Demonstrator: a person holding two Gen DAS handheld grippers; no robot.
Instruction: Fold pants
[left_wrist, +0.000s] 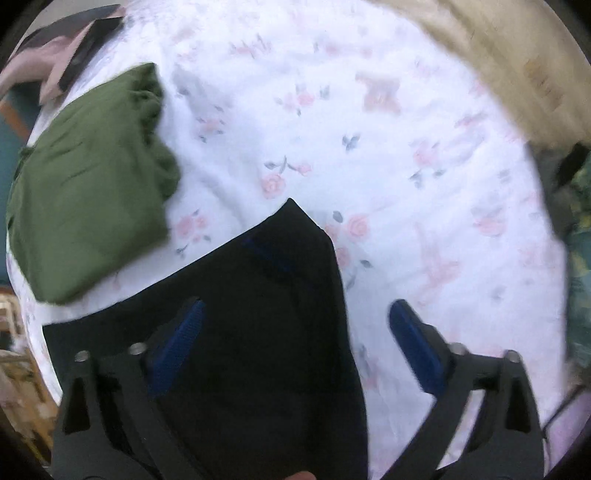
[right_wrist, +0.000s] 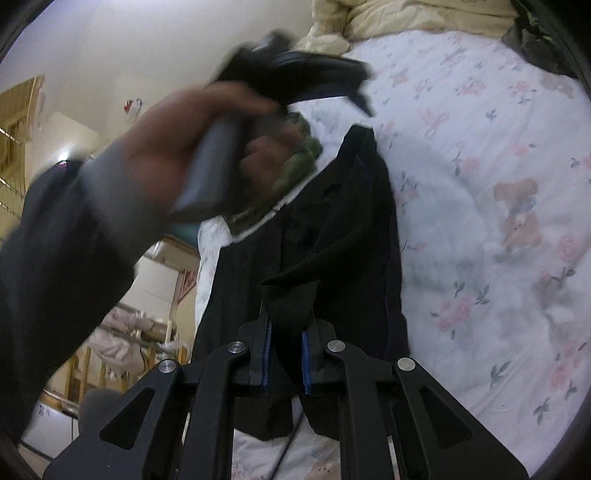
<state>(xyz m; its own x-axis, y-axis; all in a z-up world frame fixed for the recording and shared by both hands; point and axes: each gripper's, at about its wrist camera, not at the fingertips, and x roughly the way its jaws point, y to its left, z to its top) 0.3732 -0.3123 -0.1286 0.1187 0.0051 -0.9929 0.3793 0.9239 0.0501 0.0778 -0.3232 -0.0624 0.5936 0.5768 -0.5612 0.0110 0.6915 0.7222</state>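
Note:
Black pants with a thin blue side stripe (left_wrist: 258, 325) lie on a white floral bedsheet (left_wrist: 332, 110). My left gripper (left_wrist: 295, 314) is open above them, its blue-padded fingers (left_wrist: 413, 343) spread wide, one over the pants and one over the sheet. In the right wrist view my right gripper (right_wrist: 287, 332) is shut on a fold of the black pants (right_wrist: 332, 221) and holds it up off the bed. The left gripper (right_wrist: 314, 70), held by a hand, hovers blurred above the far end of the pants.
A folded green garment (left_wrist: 88, 192) lies on the sheet left of the pants. A cream duvet (right_wrist: 406, 18) is bunched at the head of the bed. Dark camouflage cloth (left_wrist: 580, 221) sits at the right edge. Wooden furniture (right_wrist: 110, 354) stands beyond the bed's left side.

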